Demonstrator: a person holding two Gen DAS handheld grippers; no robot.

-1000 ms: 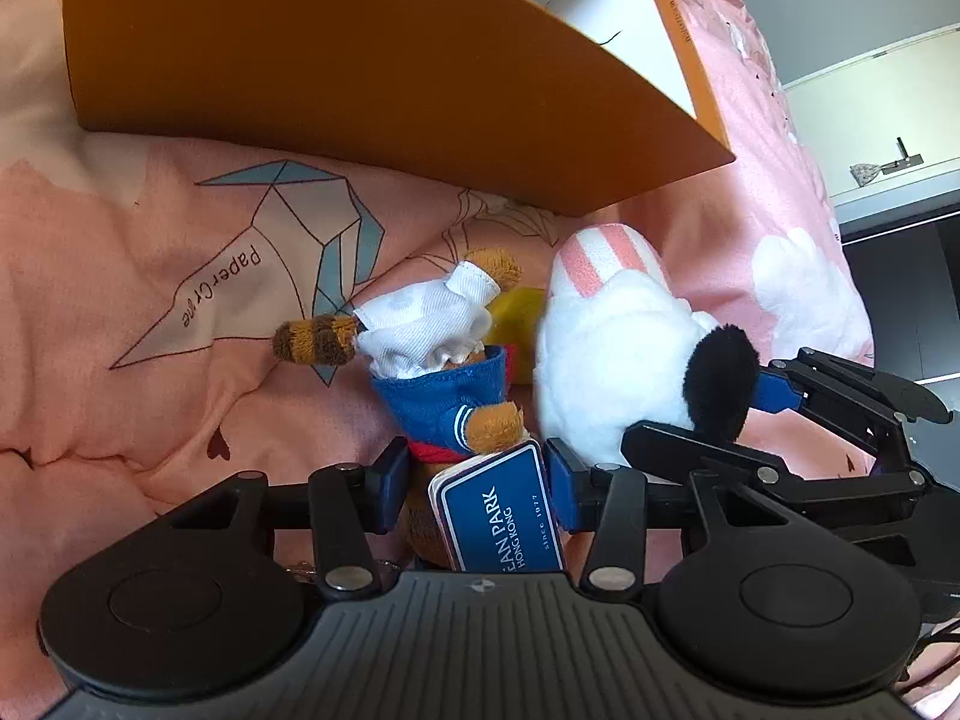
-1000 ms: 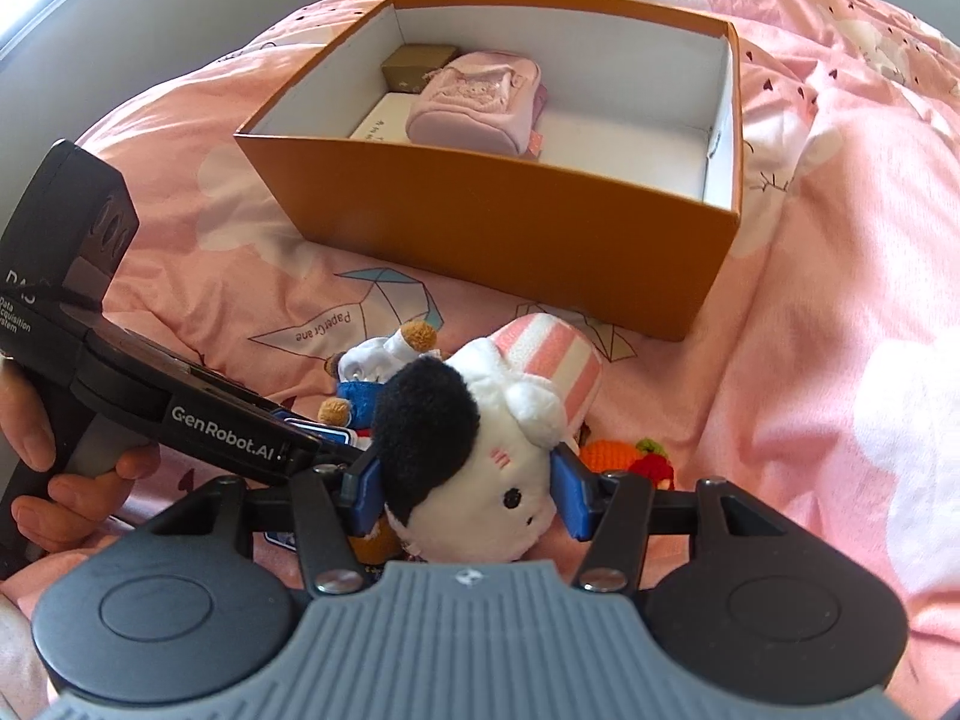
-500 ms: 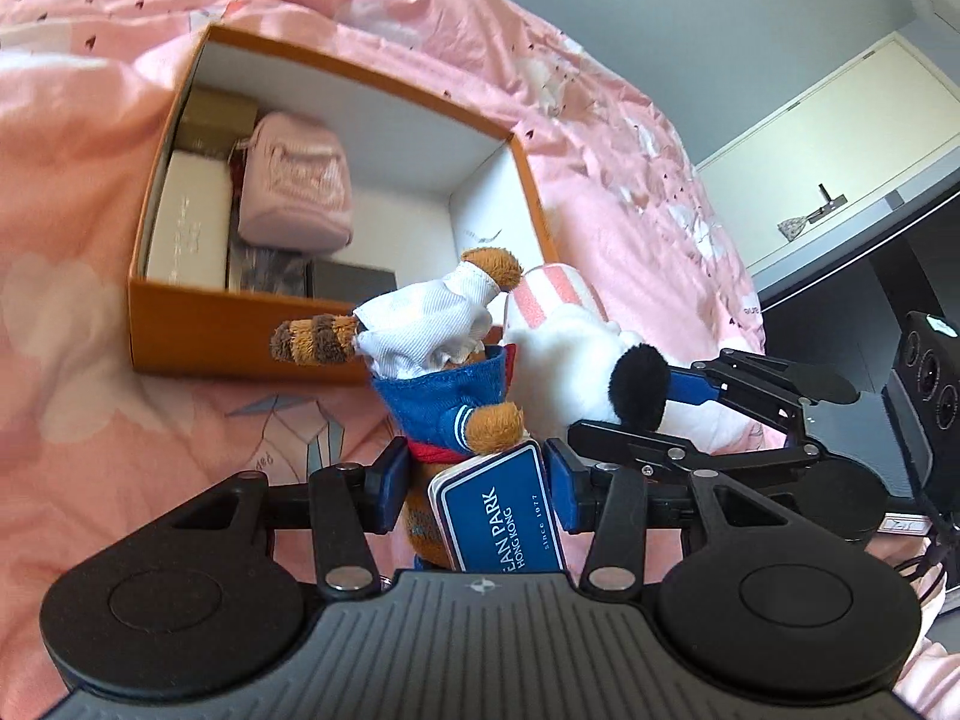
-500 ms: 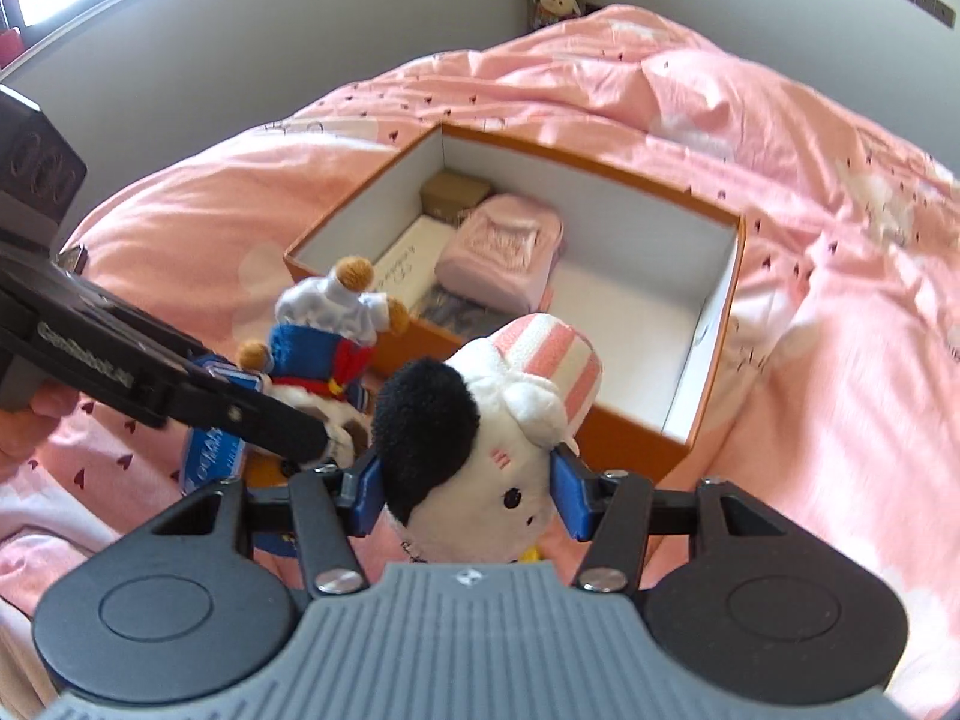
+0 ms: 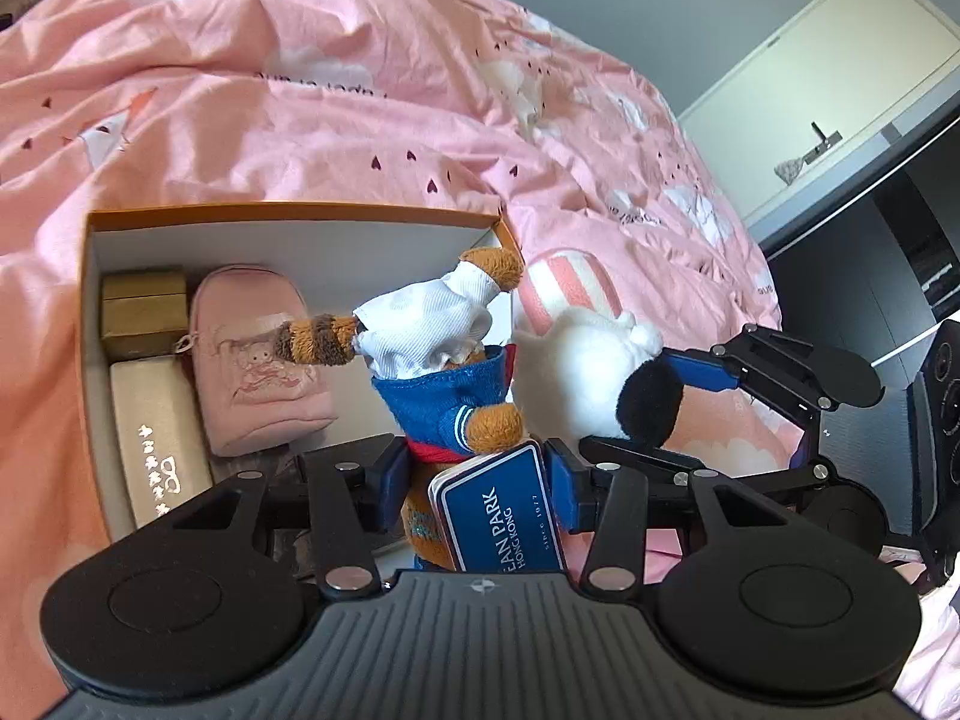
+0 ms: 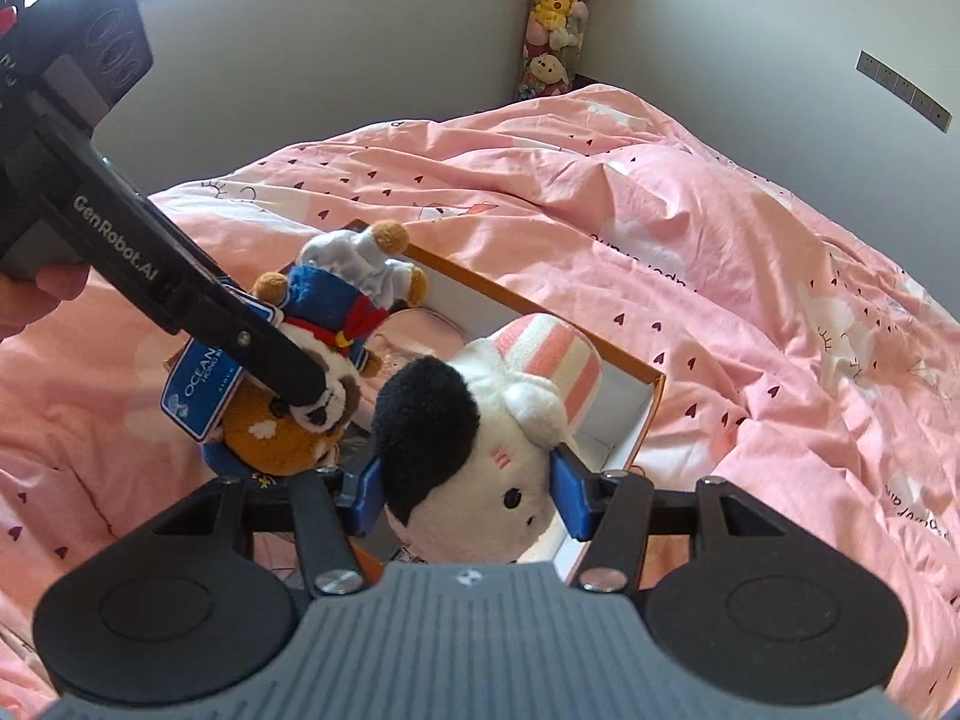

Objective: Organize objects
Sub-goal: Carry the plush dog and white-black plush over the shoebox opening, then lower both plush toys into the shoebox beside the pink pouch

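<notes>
A pink duvet (image 5: 372, 96) with small hearts and white clouds covers the bed and fills most of both views. On it lies an open orange box (image 5: 288, 213) with white inner walls; in the left wrist view it sits at about nine o'clock from the centre, in the right wrist view just behind the two held toys.

Inside the box, seen from the left wrist, a pink pouch (image 5: 258, 360) leans near the middle. A cream case (image 5: 153, 432) lies at eight o'clock of the pouch, against the left wall, and a gold box (image 5: 143, 312) sits at ten o'clock of the pouch, in the far left corner.

The right gripper (image 6: 468, 495) is clamped on a white plush (image 6: 480, 420) with a black ear and a pink-striped ear; its blue pads press both sides of the head. The plush hangs over the box's near right part.

The left gripper (image 5: 474, 474) is clamped on a brown raccoon plush (image 5: 444, 372) in a blue sailor top and white cap, with a blue tag (image 5: 501, 519) beside it between the pads. In the right wrist view this plush hangs at ten o'clock of the white one, over the box's left side, close beside it.

A column of soft toys (image 6: 555, 12) stands in the room's corner at twelve o'clock. A hand (image 6: 36, 294) shows at nine o'clock.
</notes>
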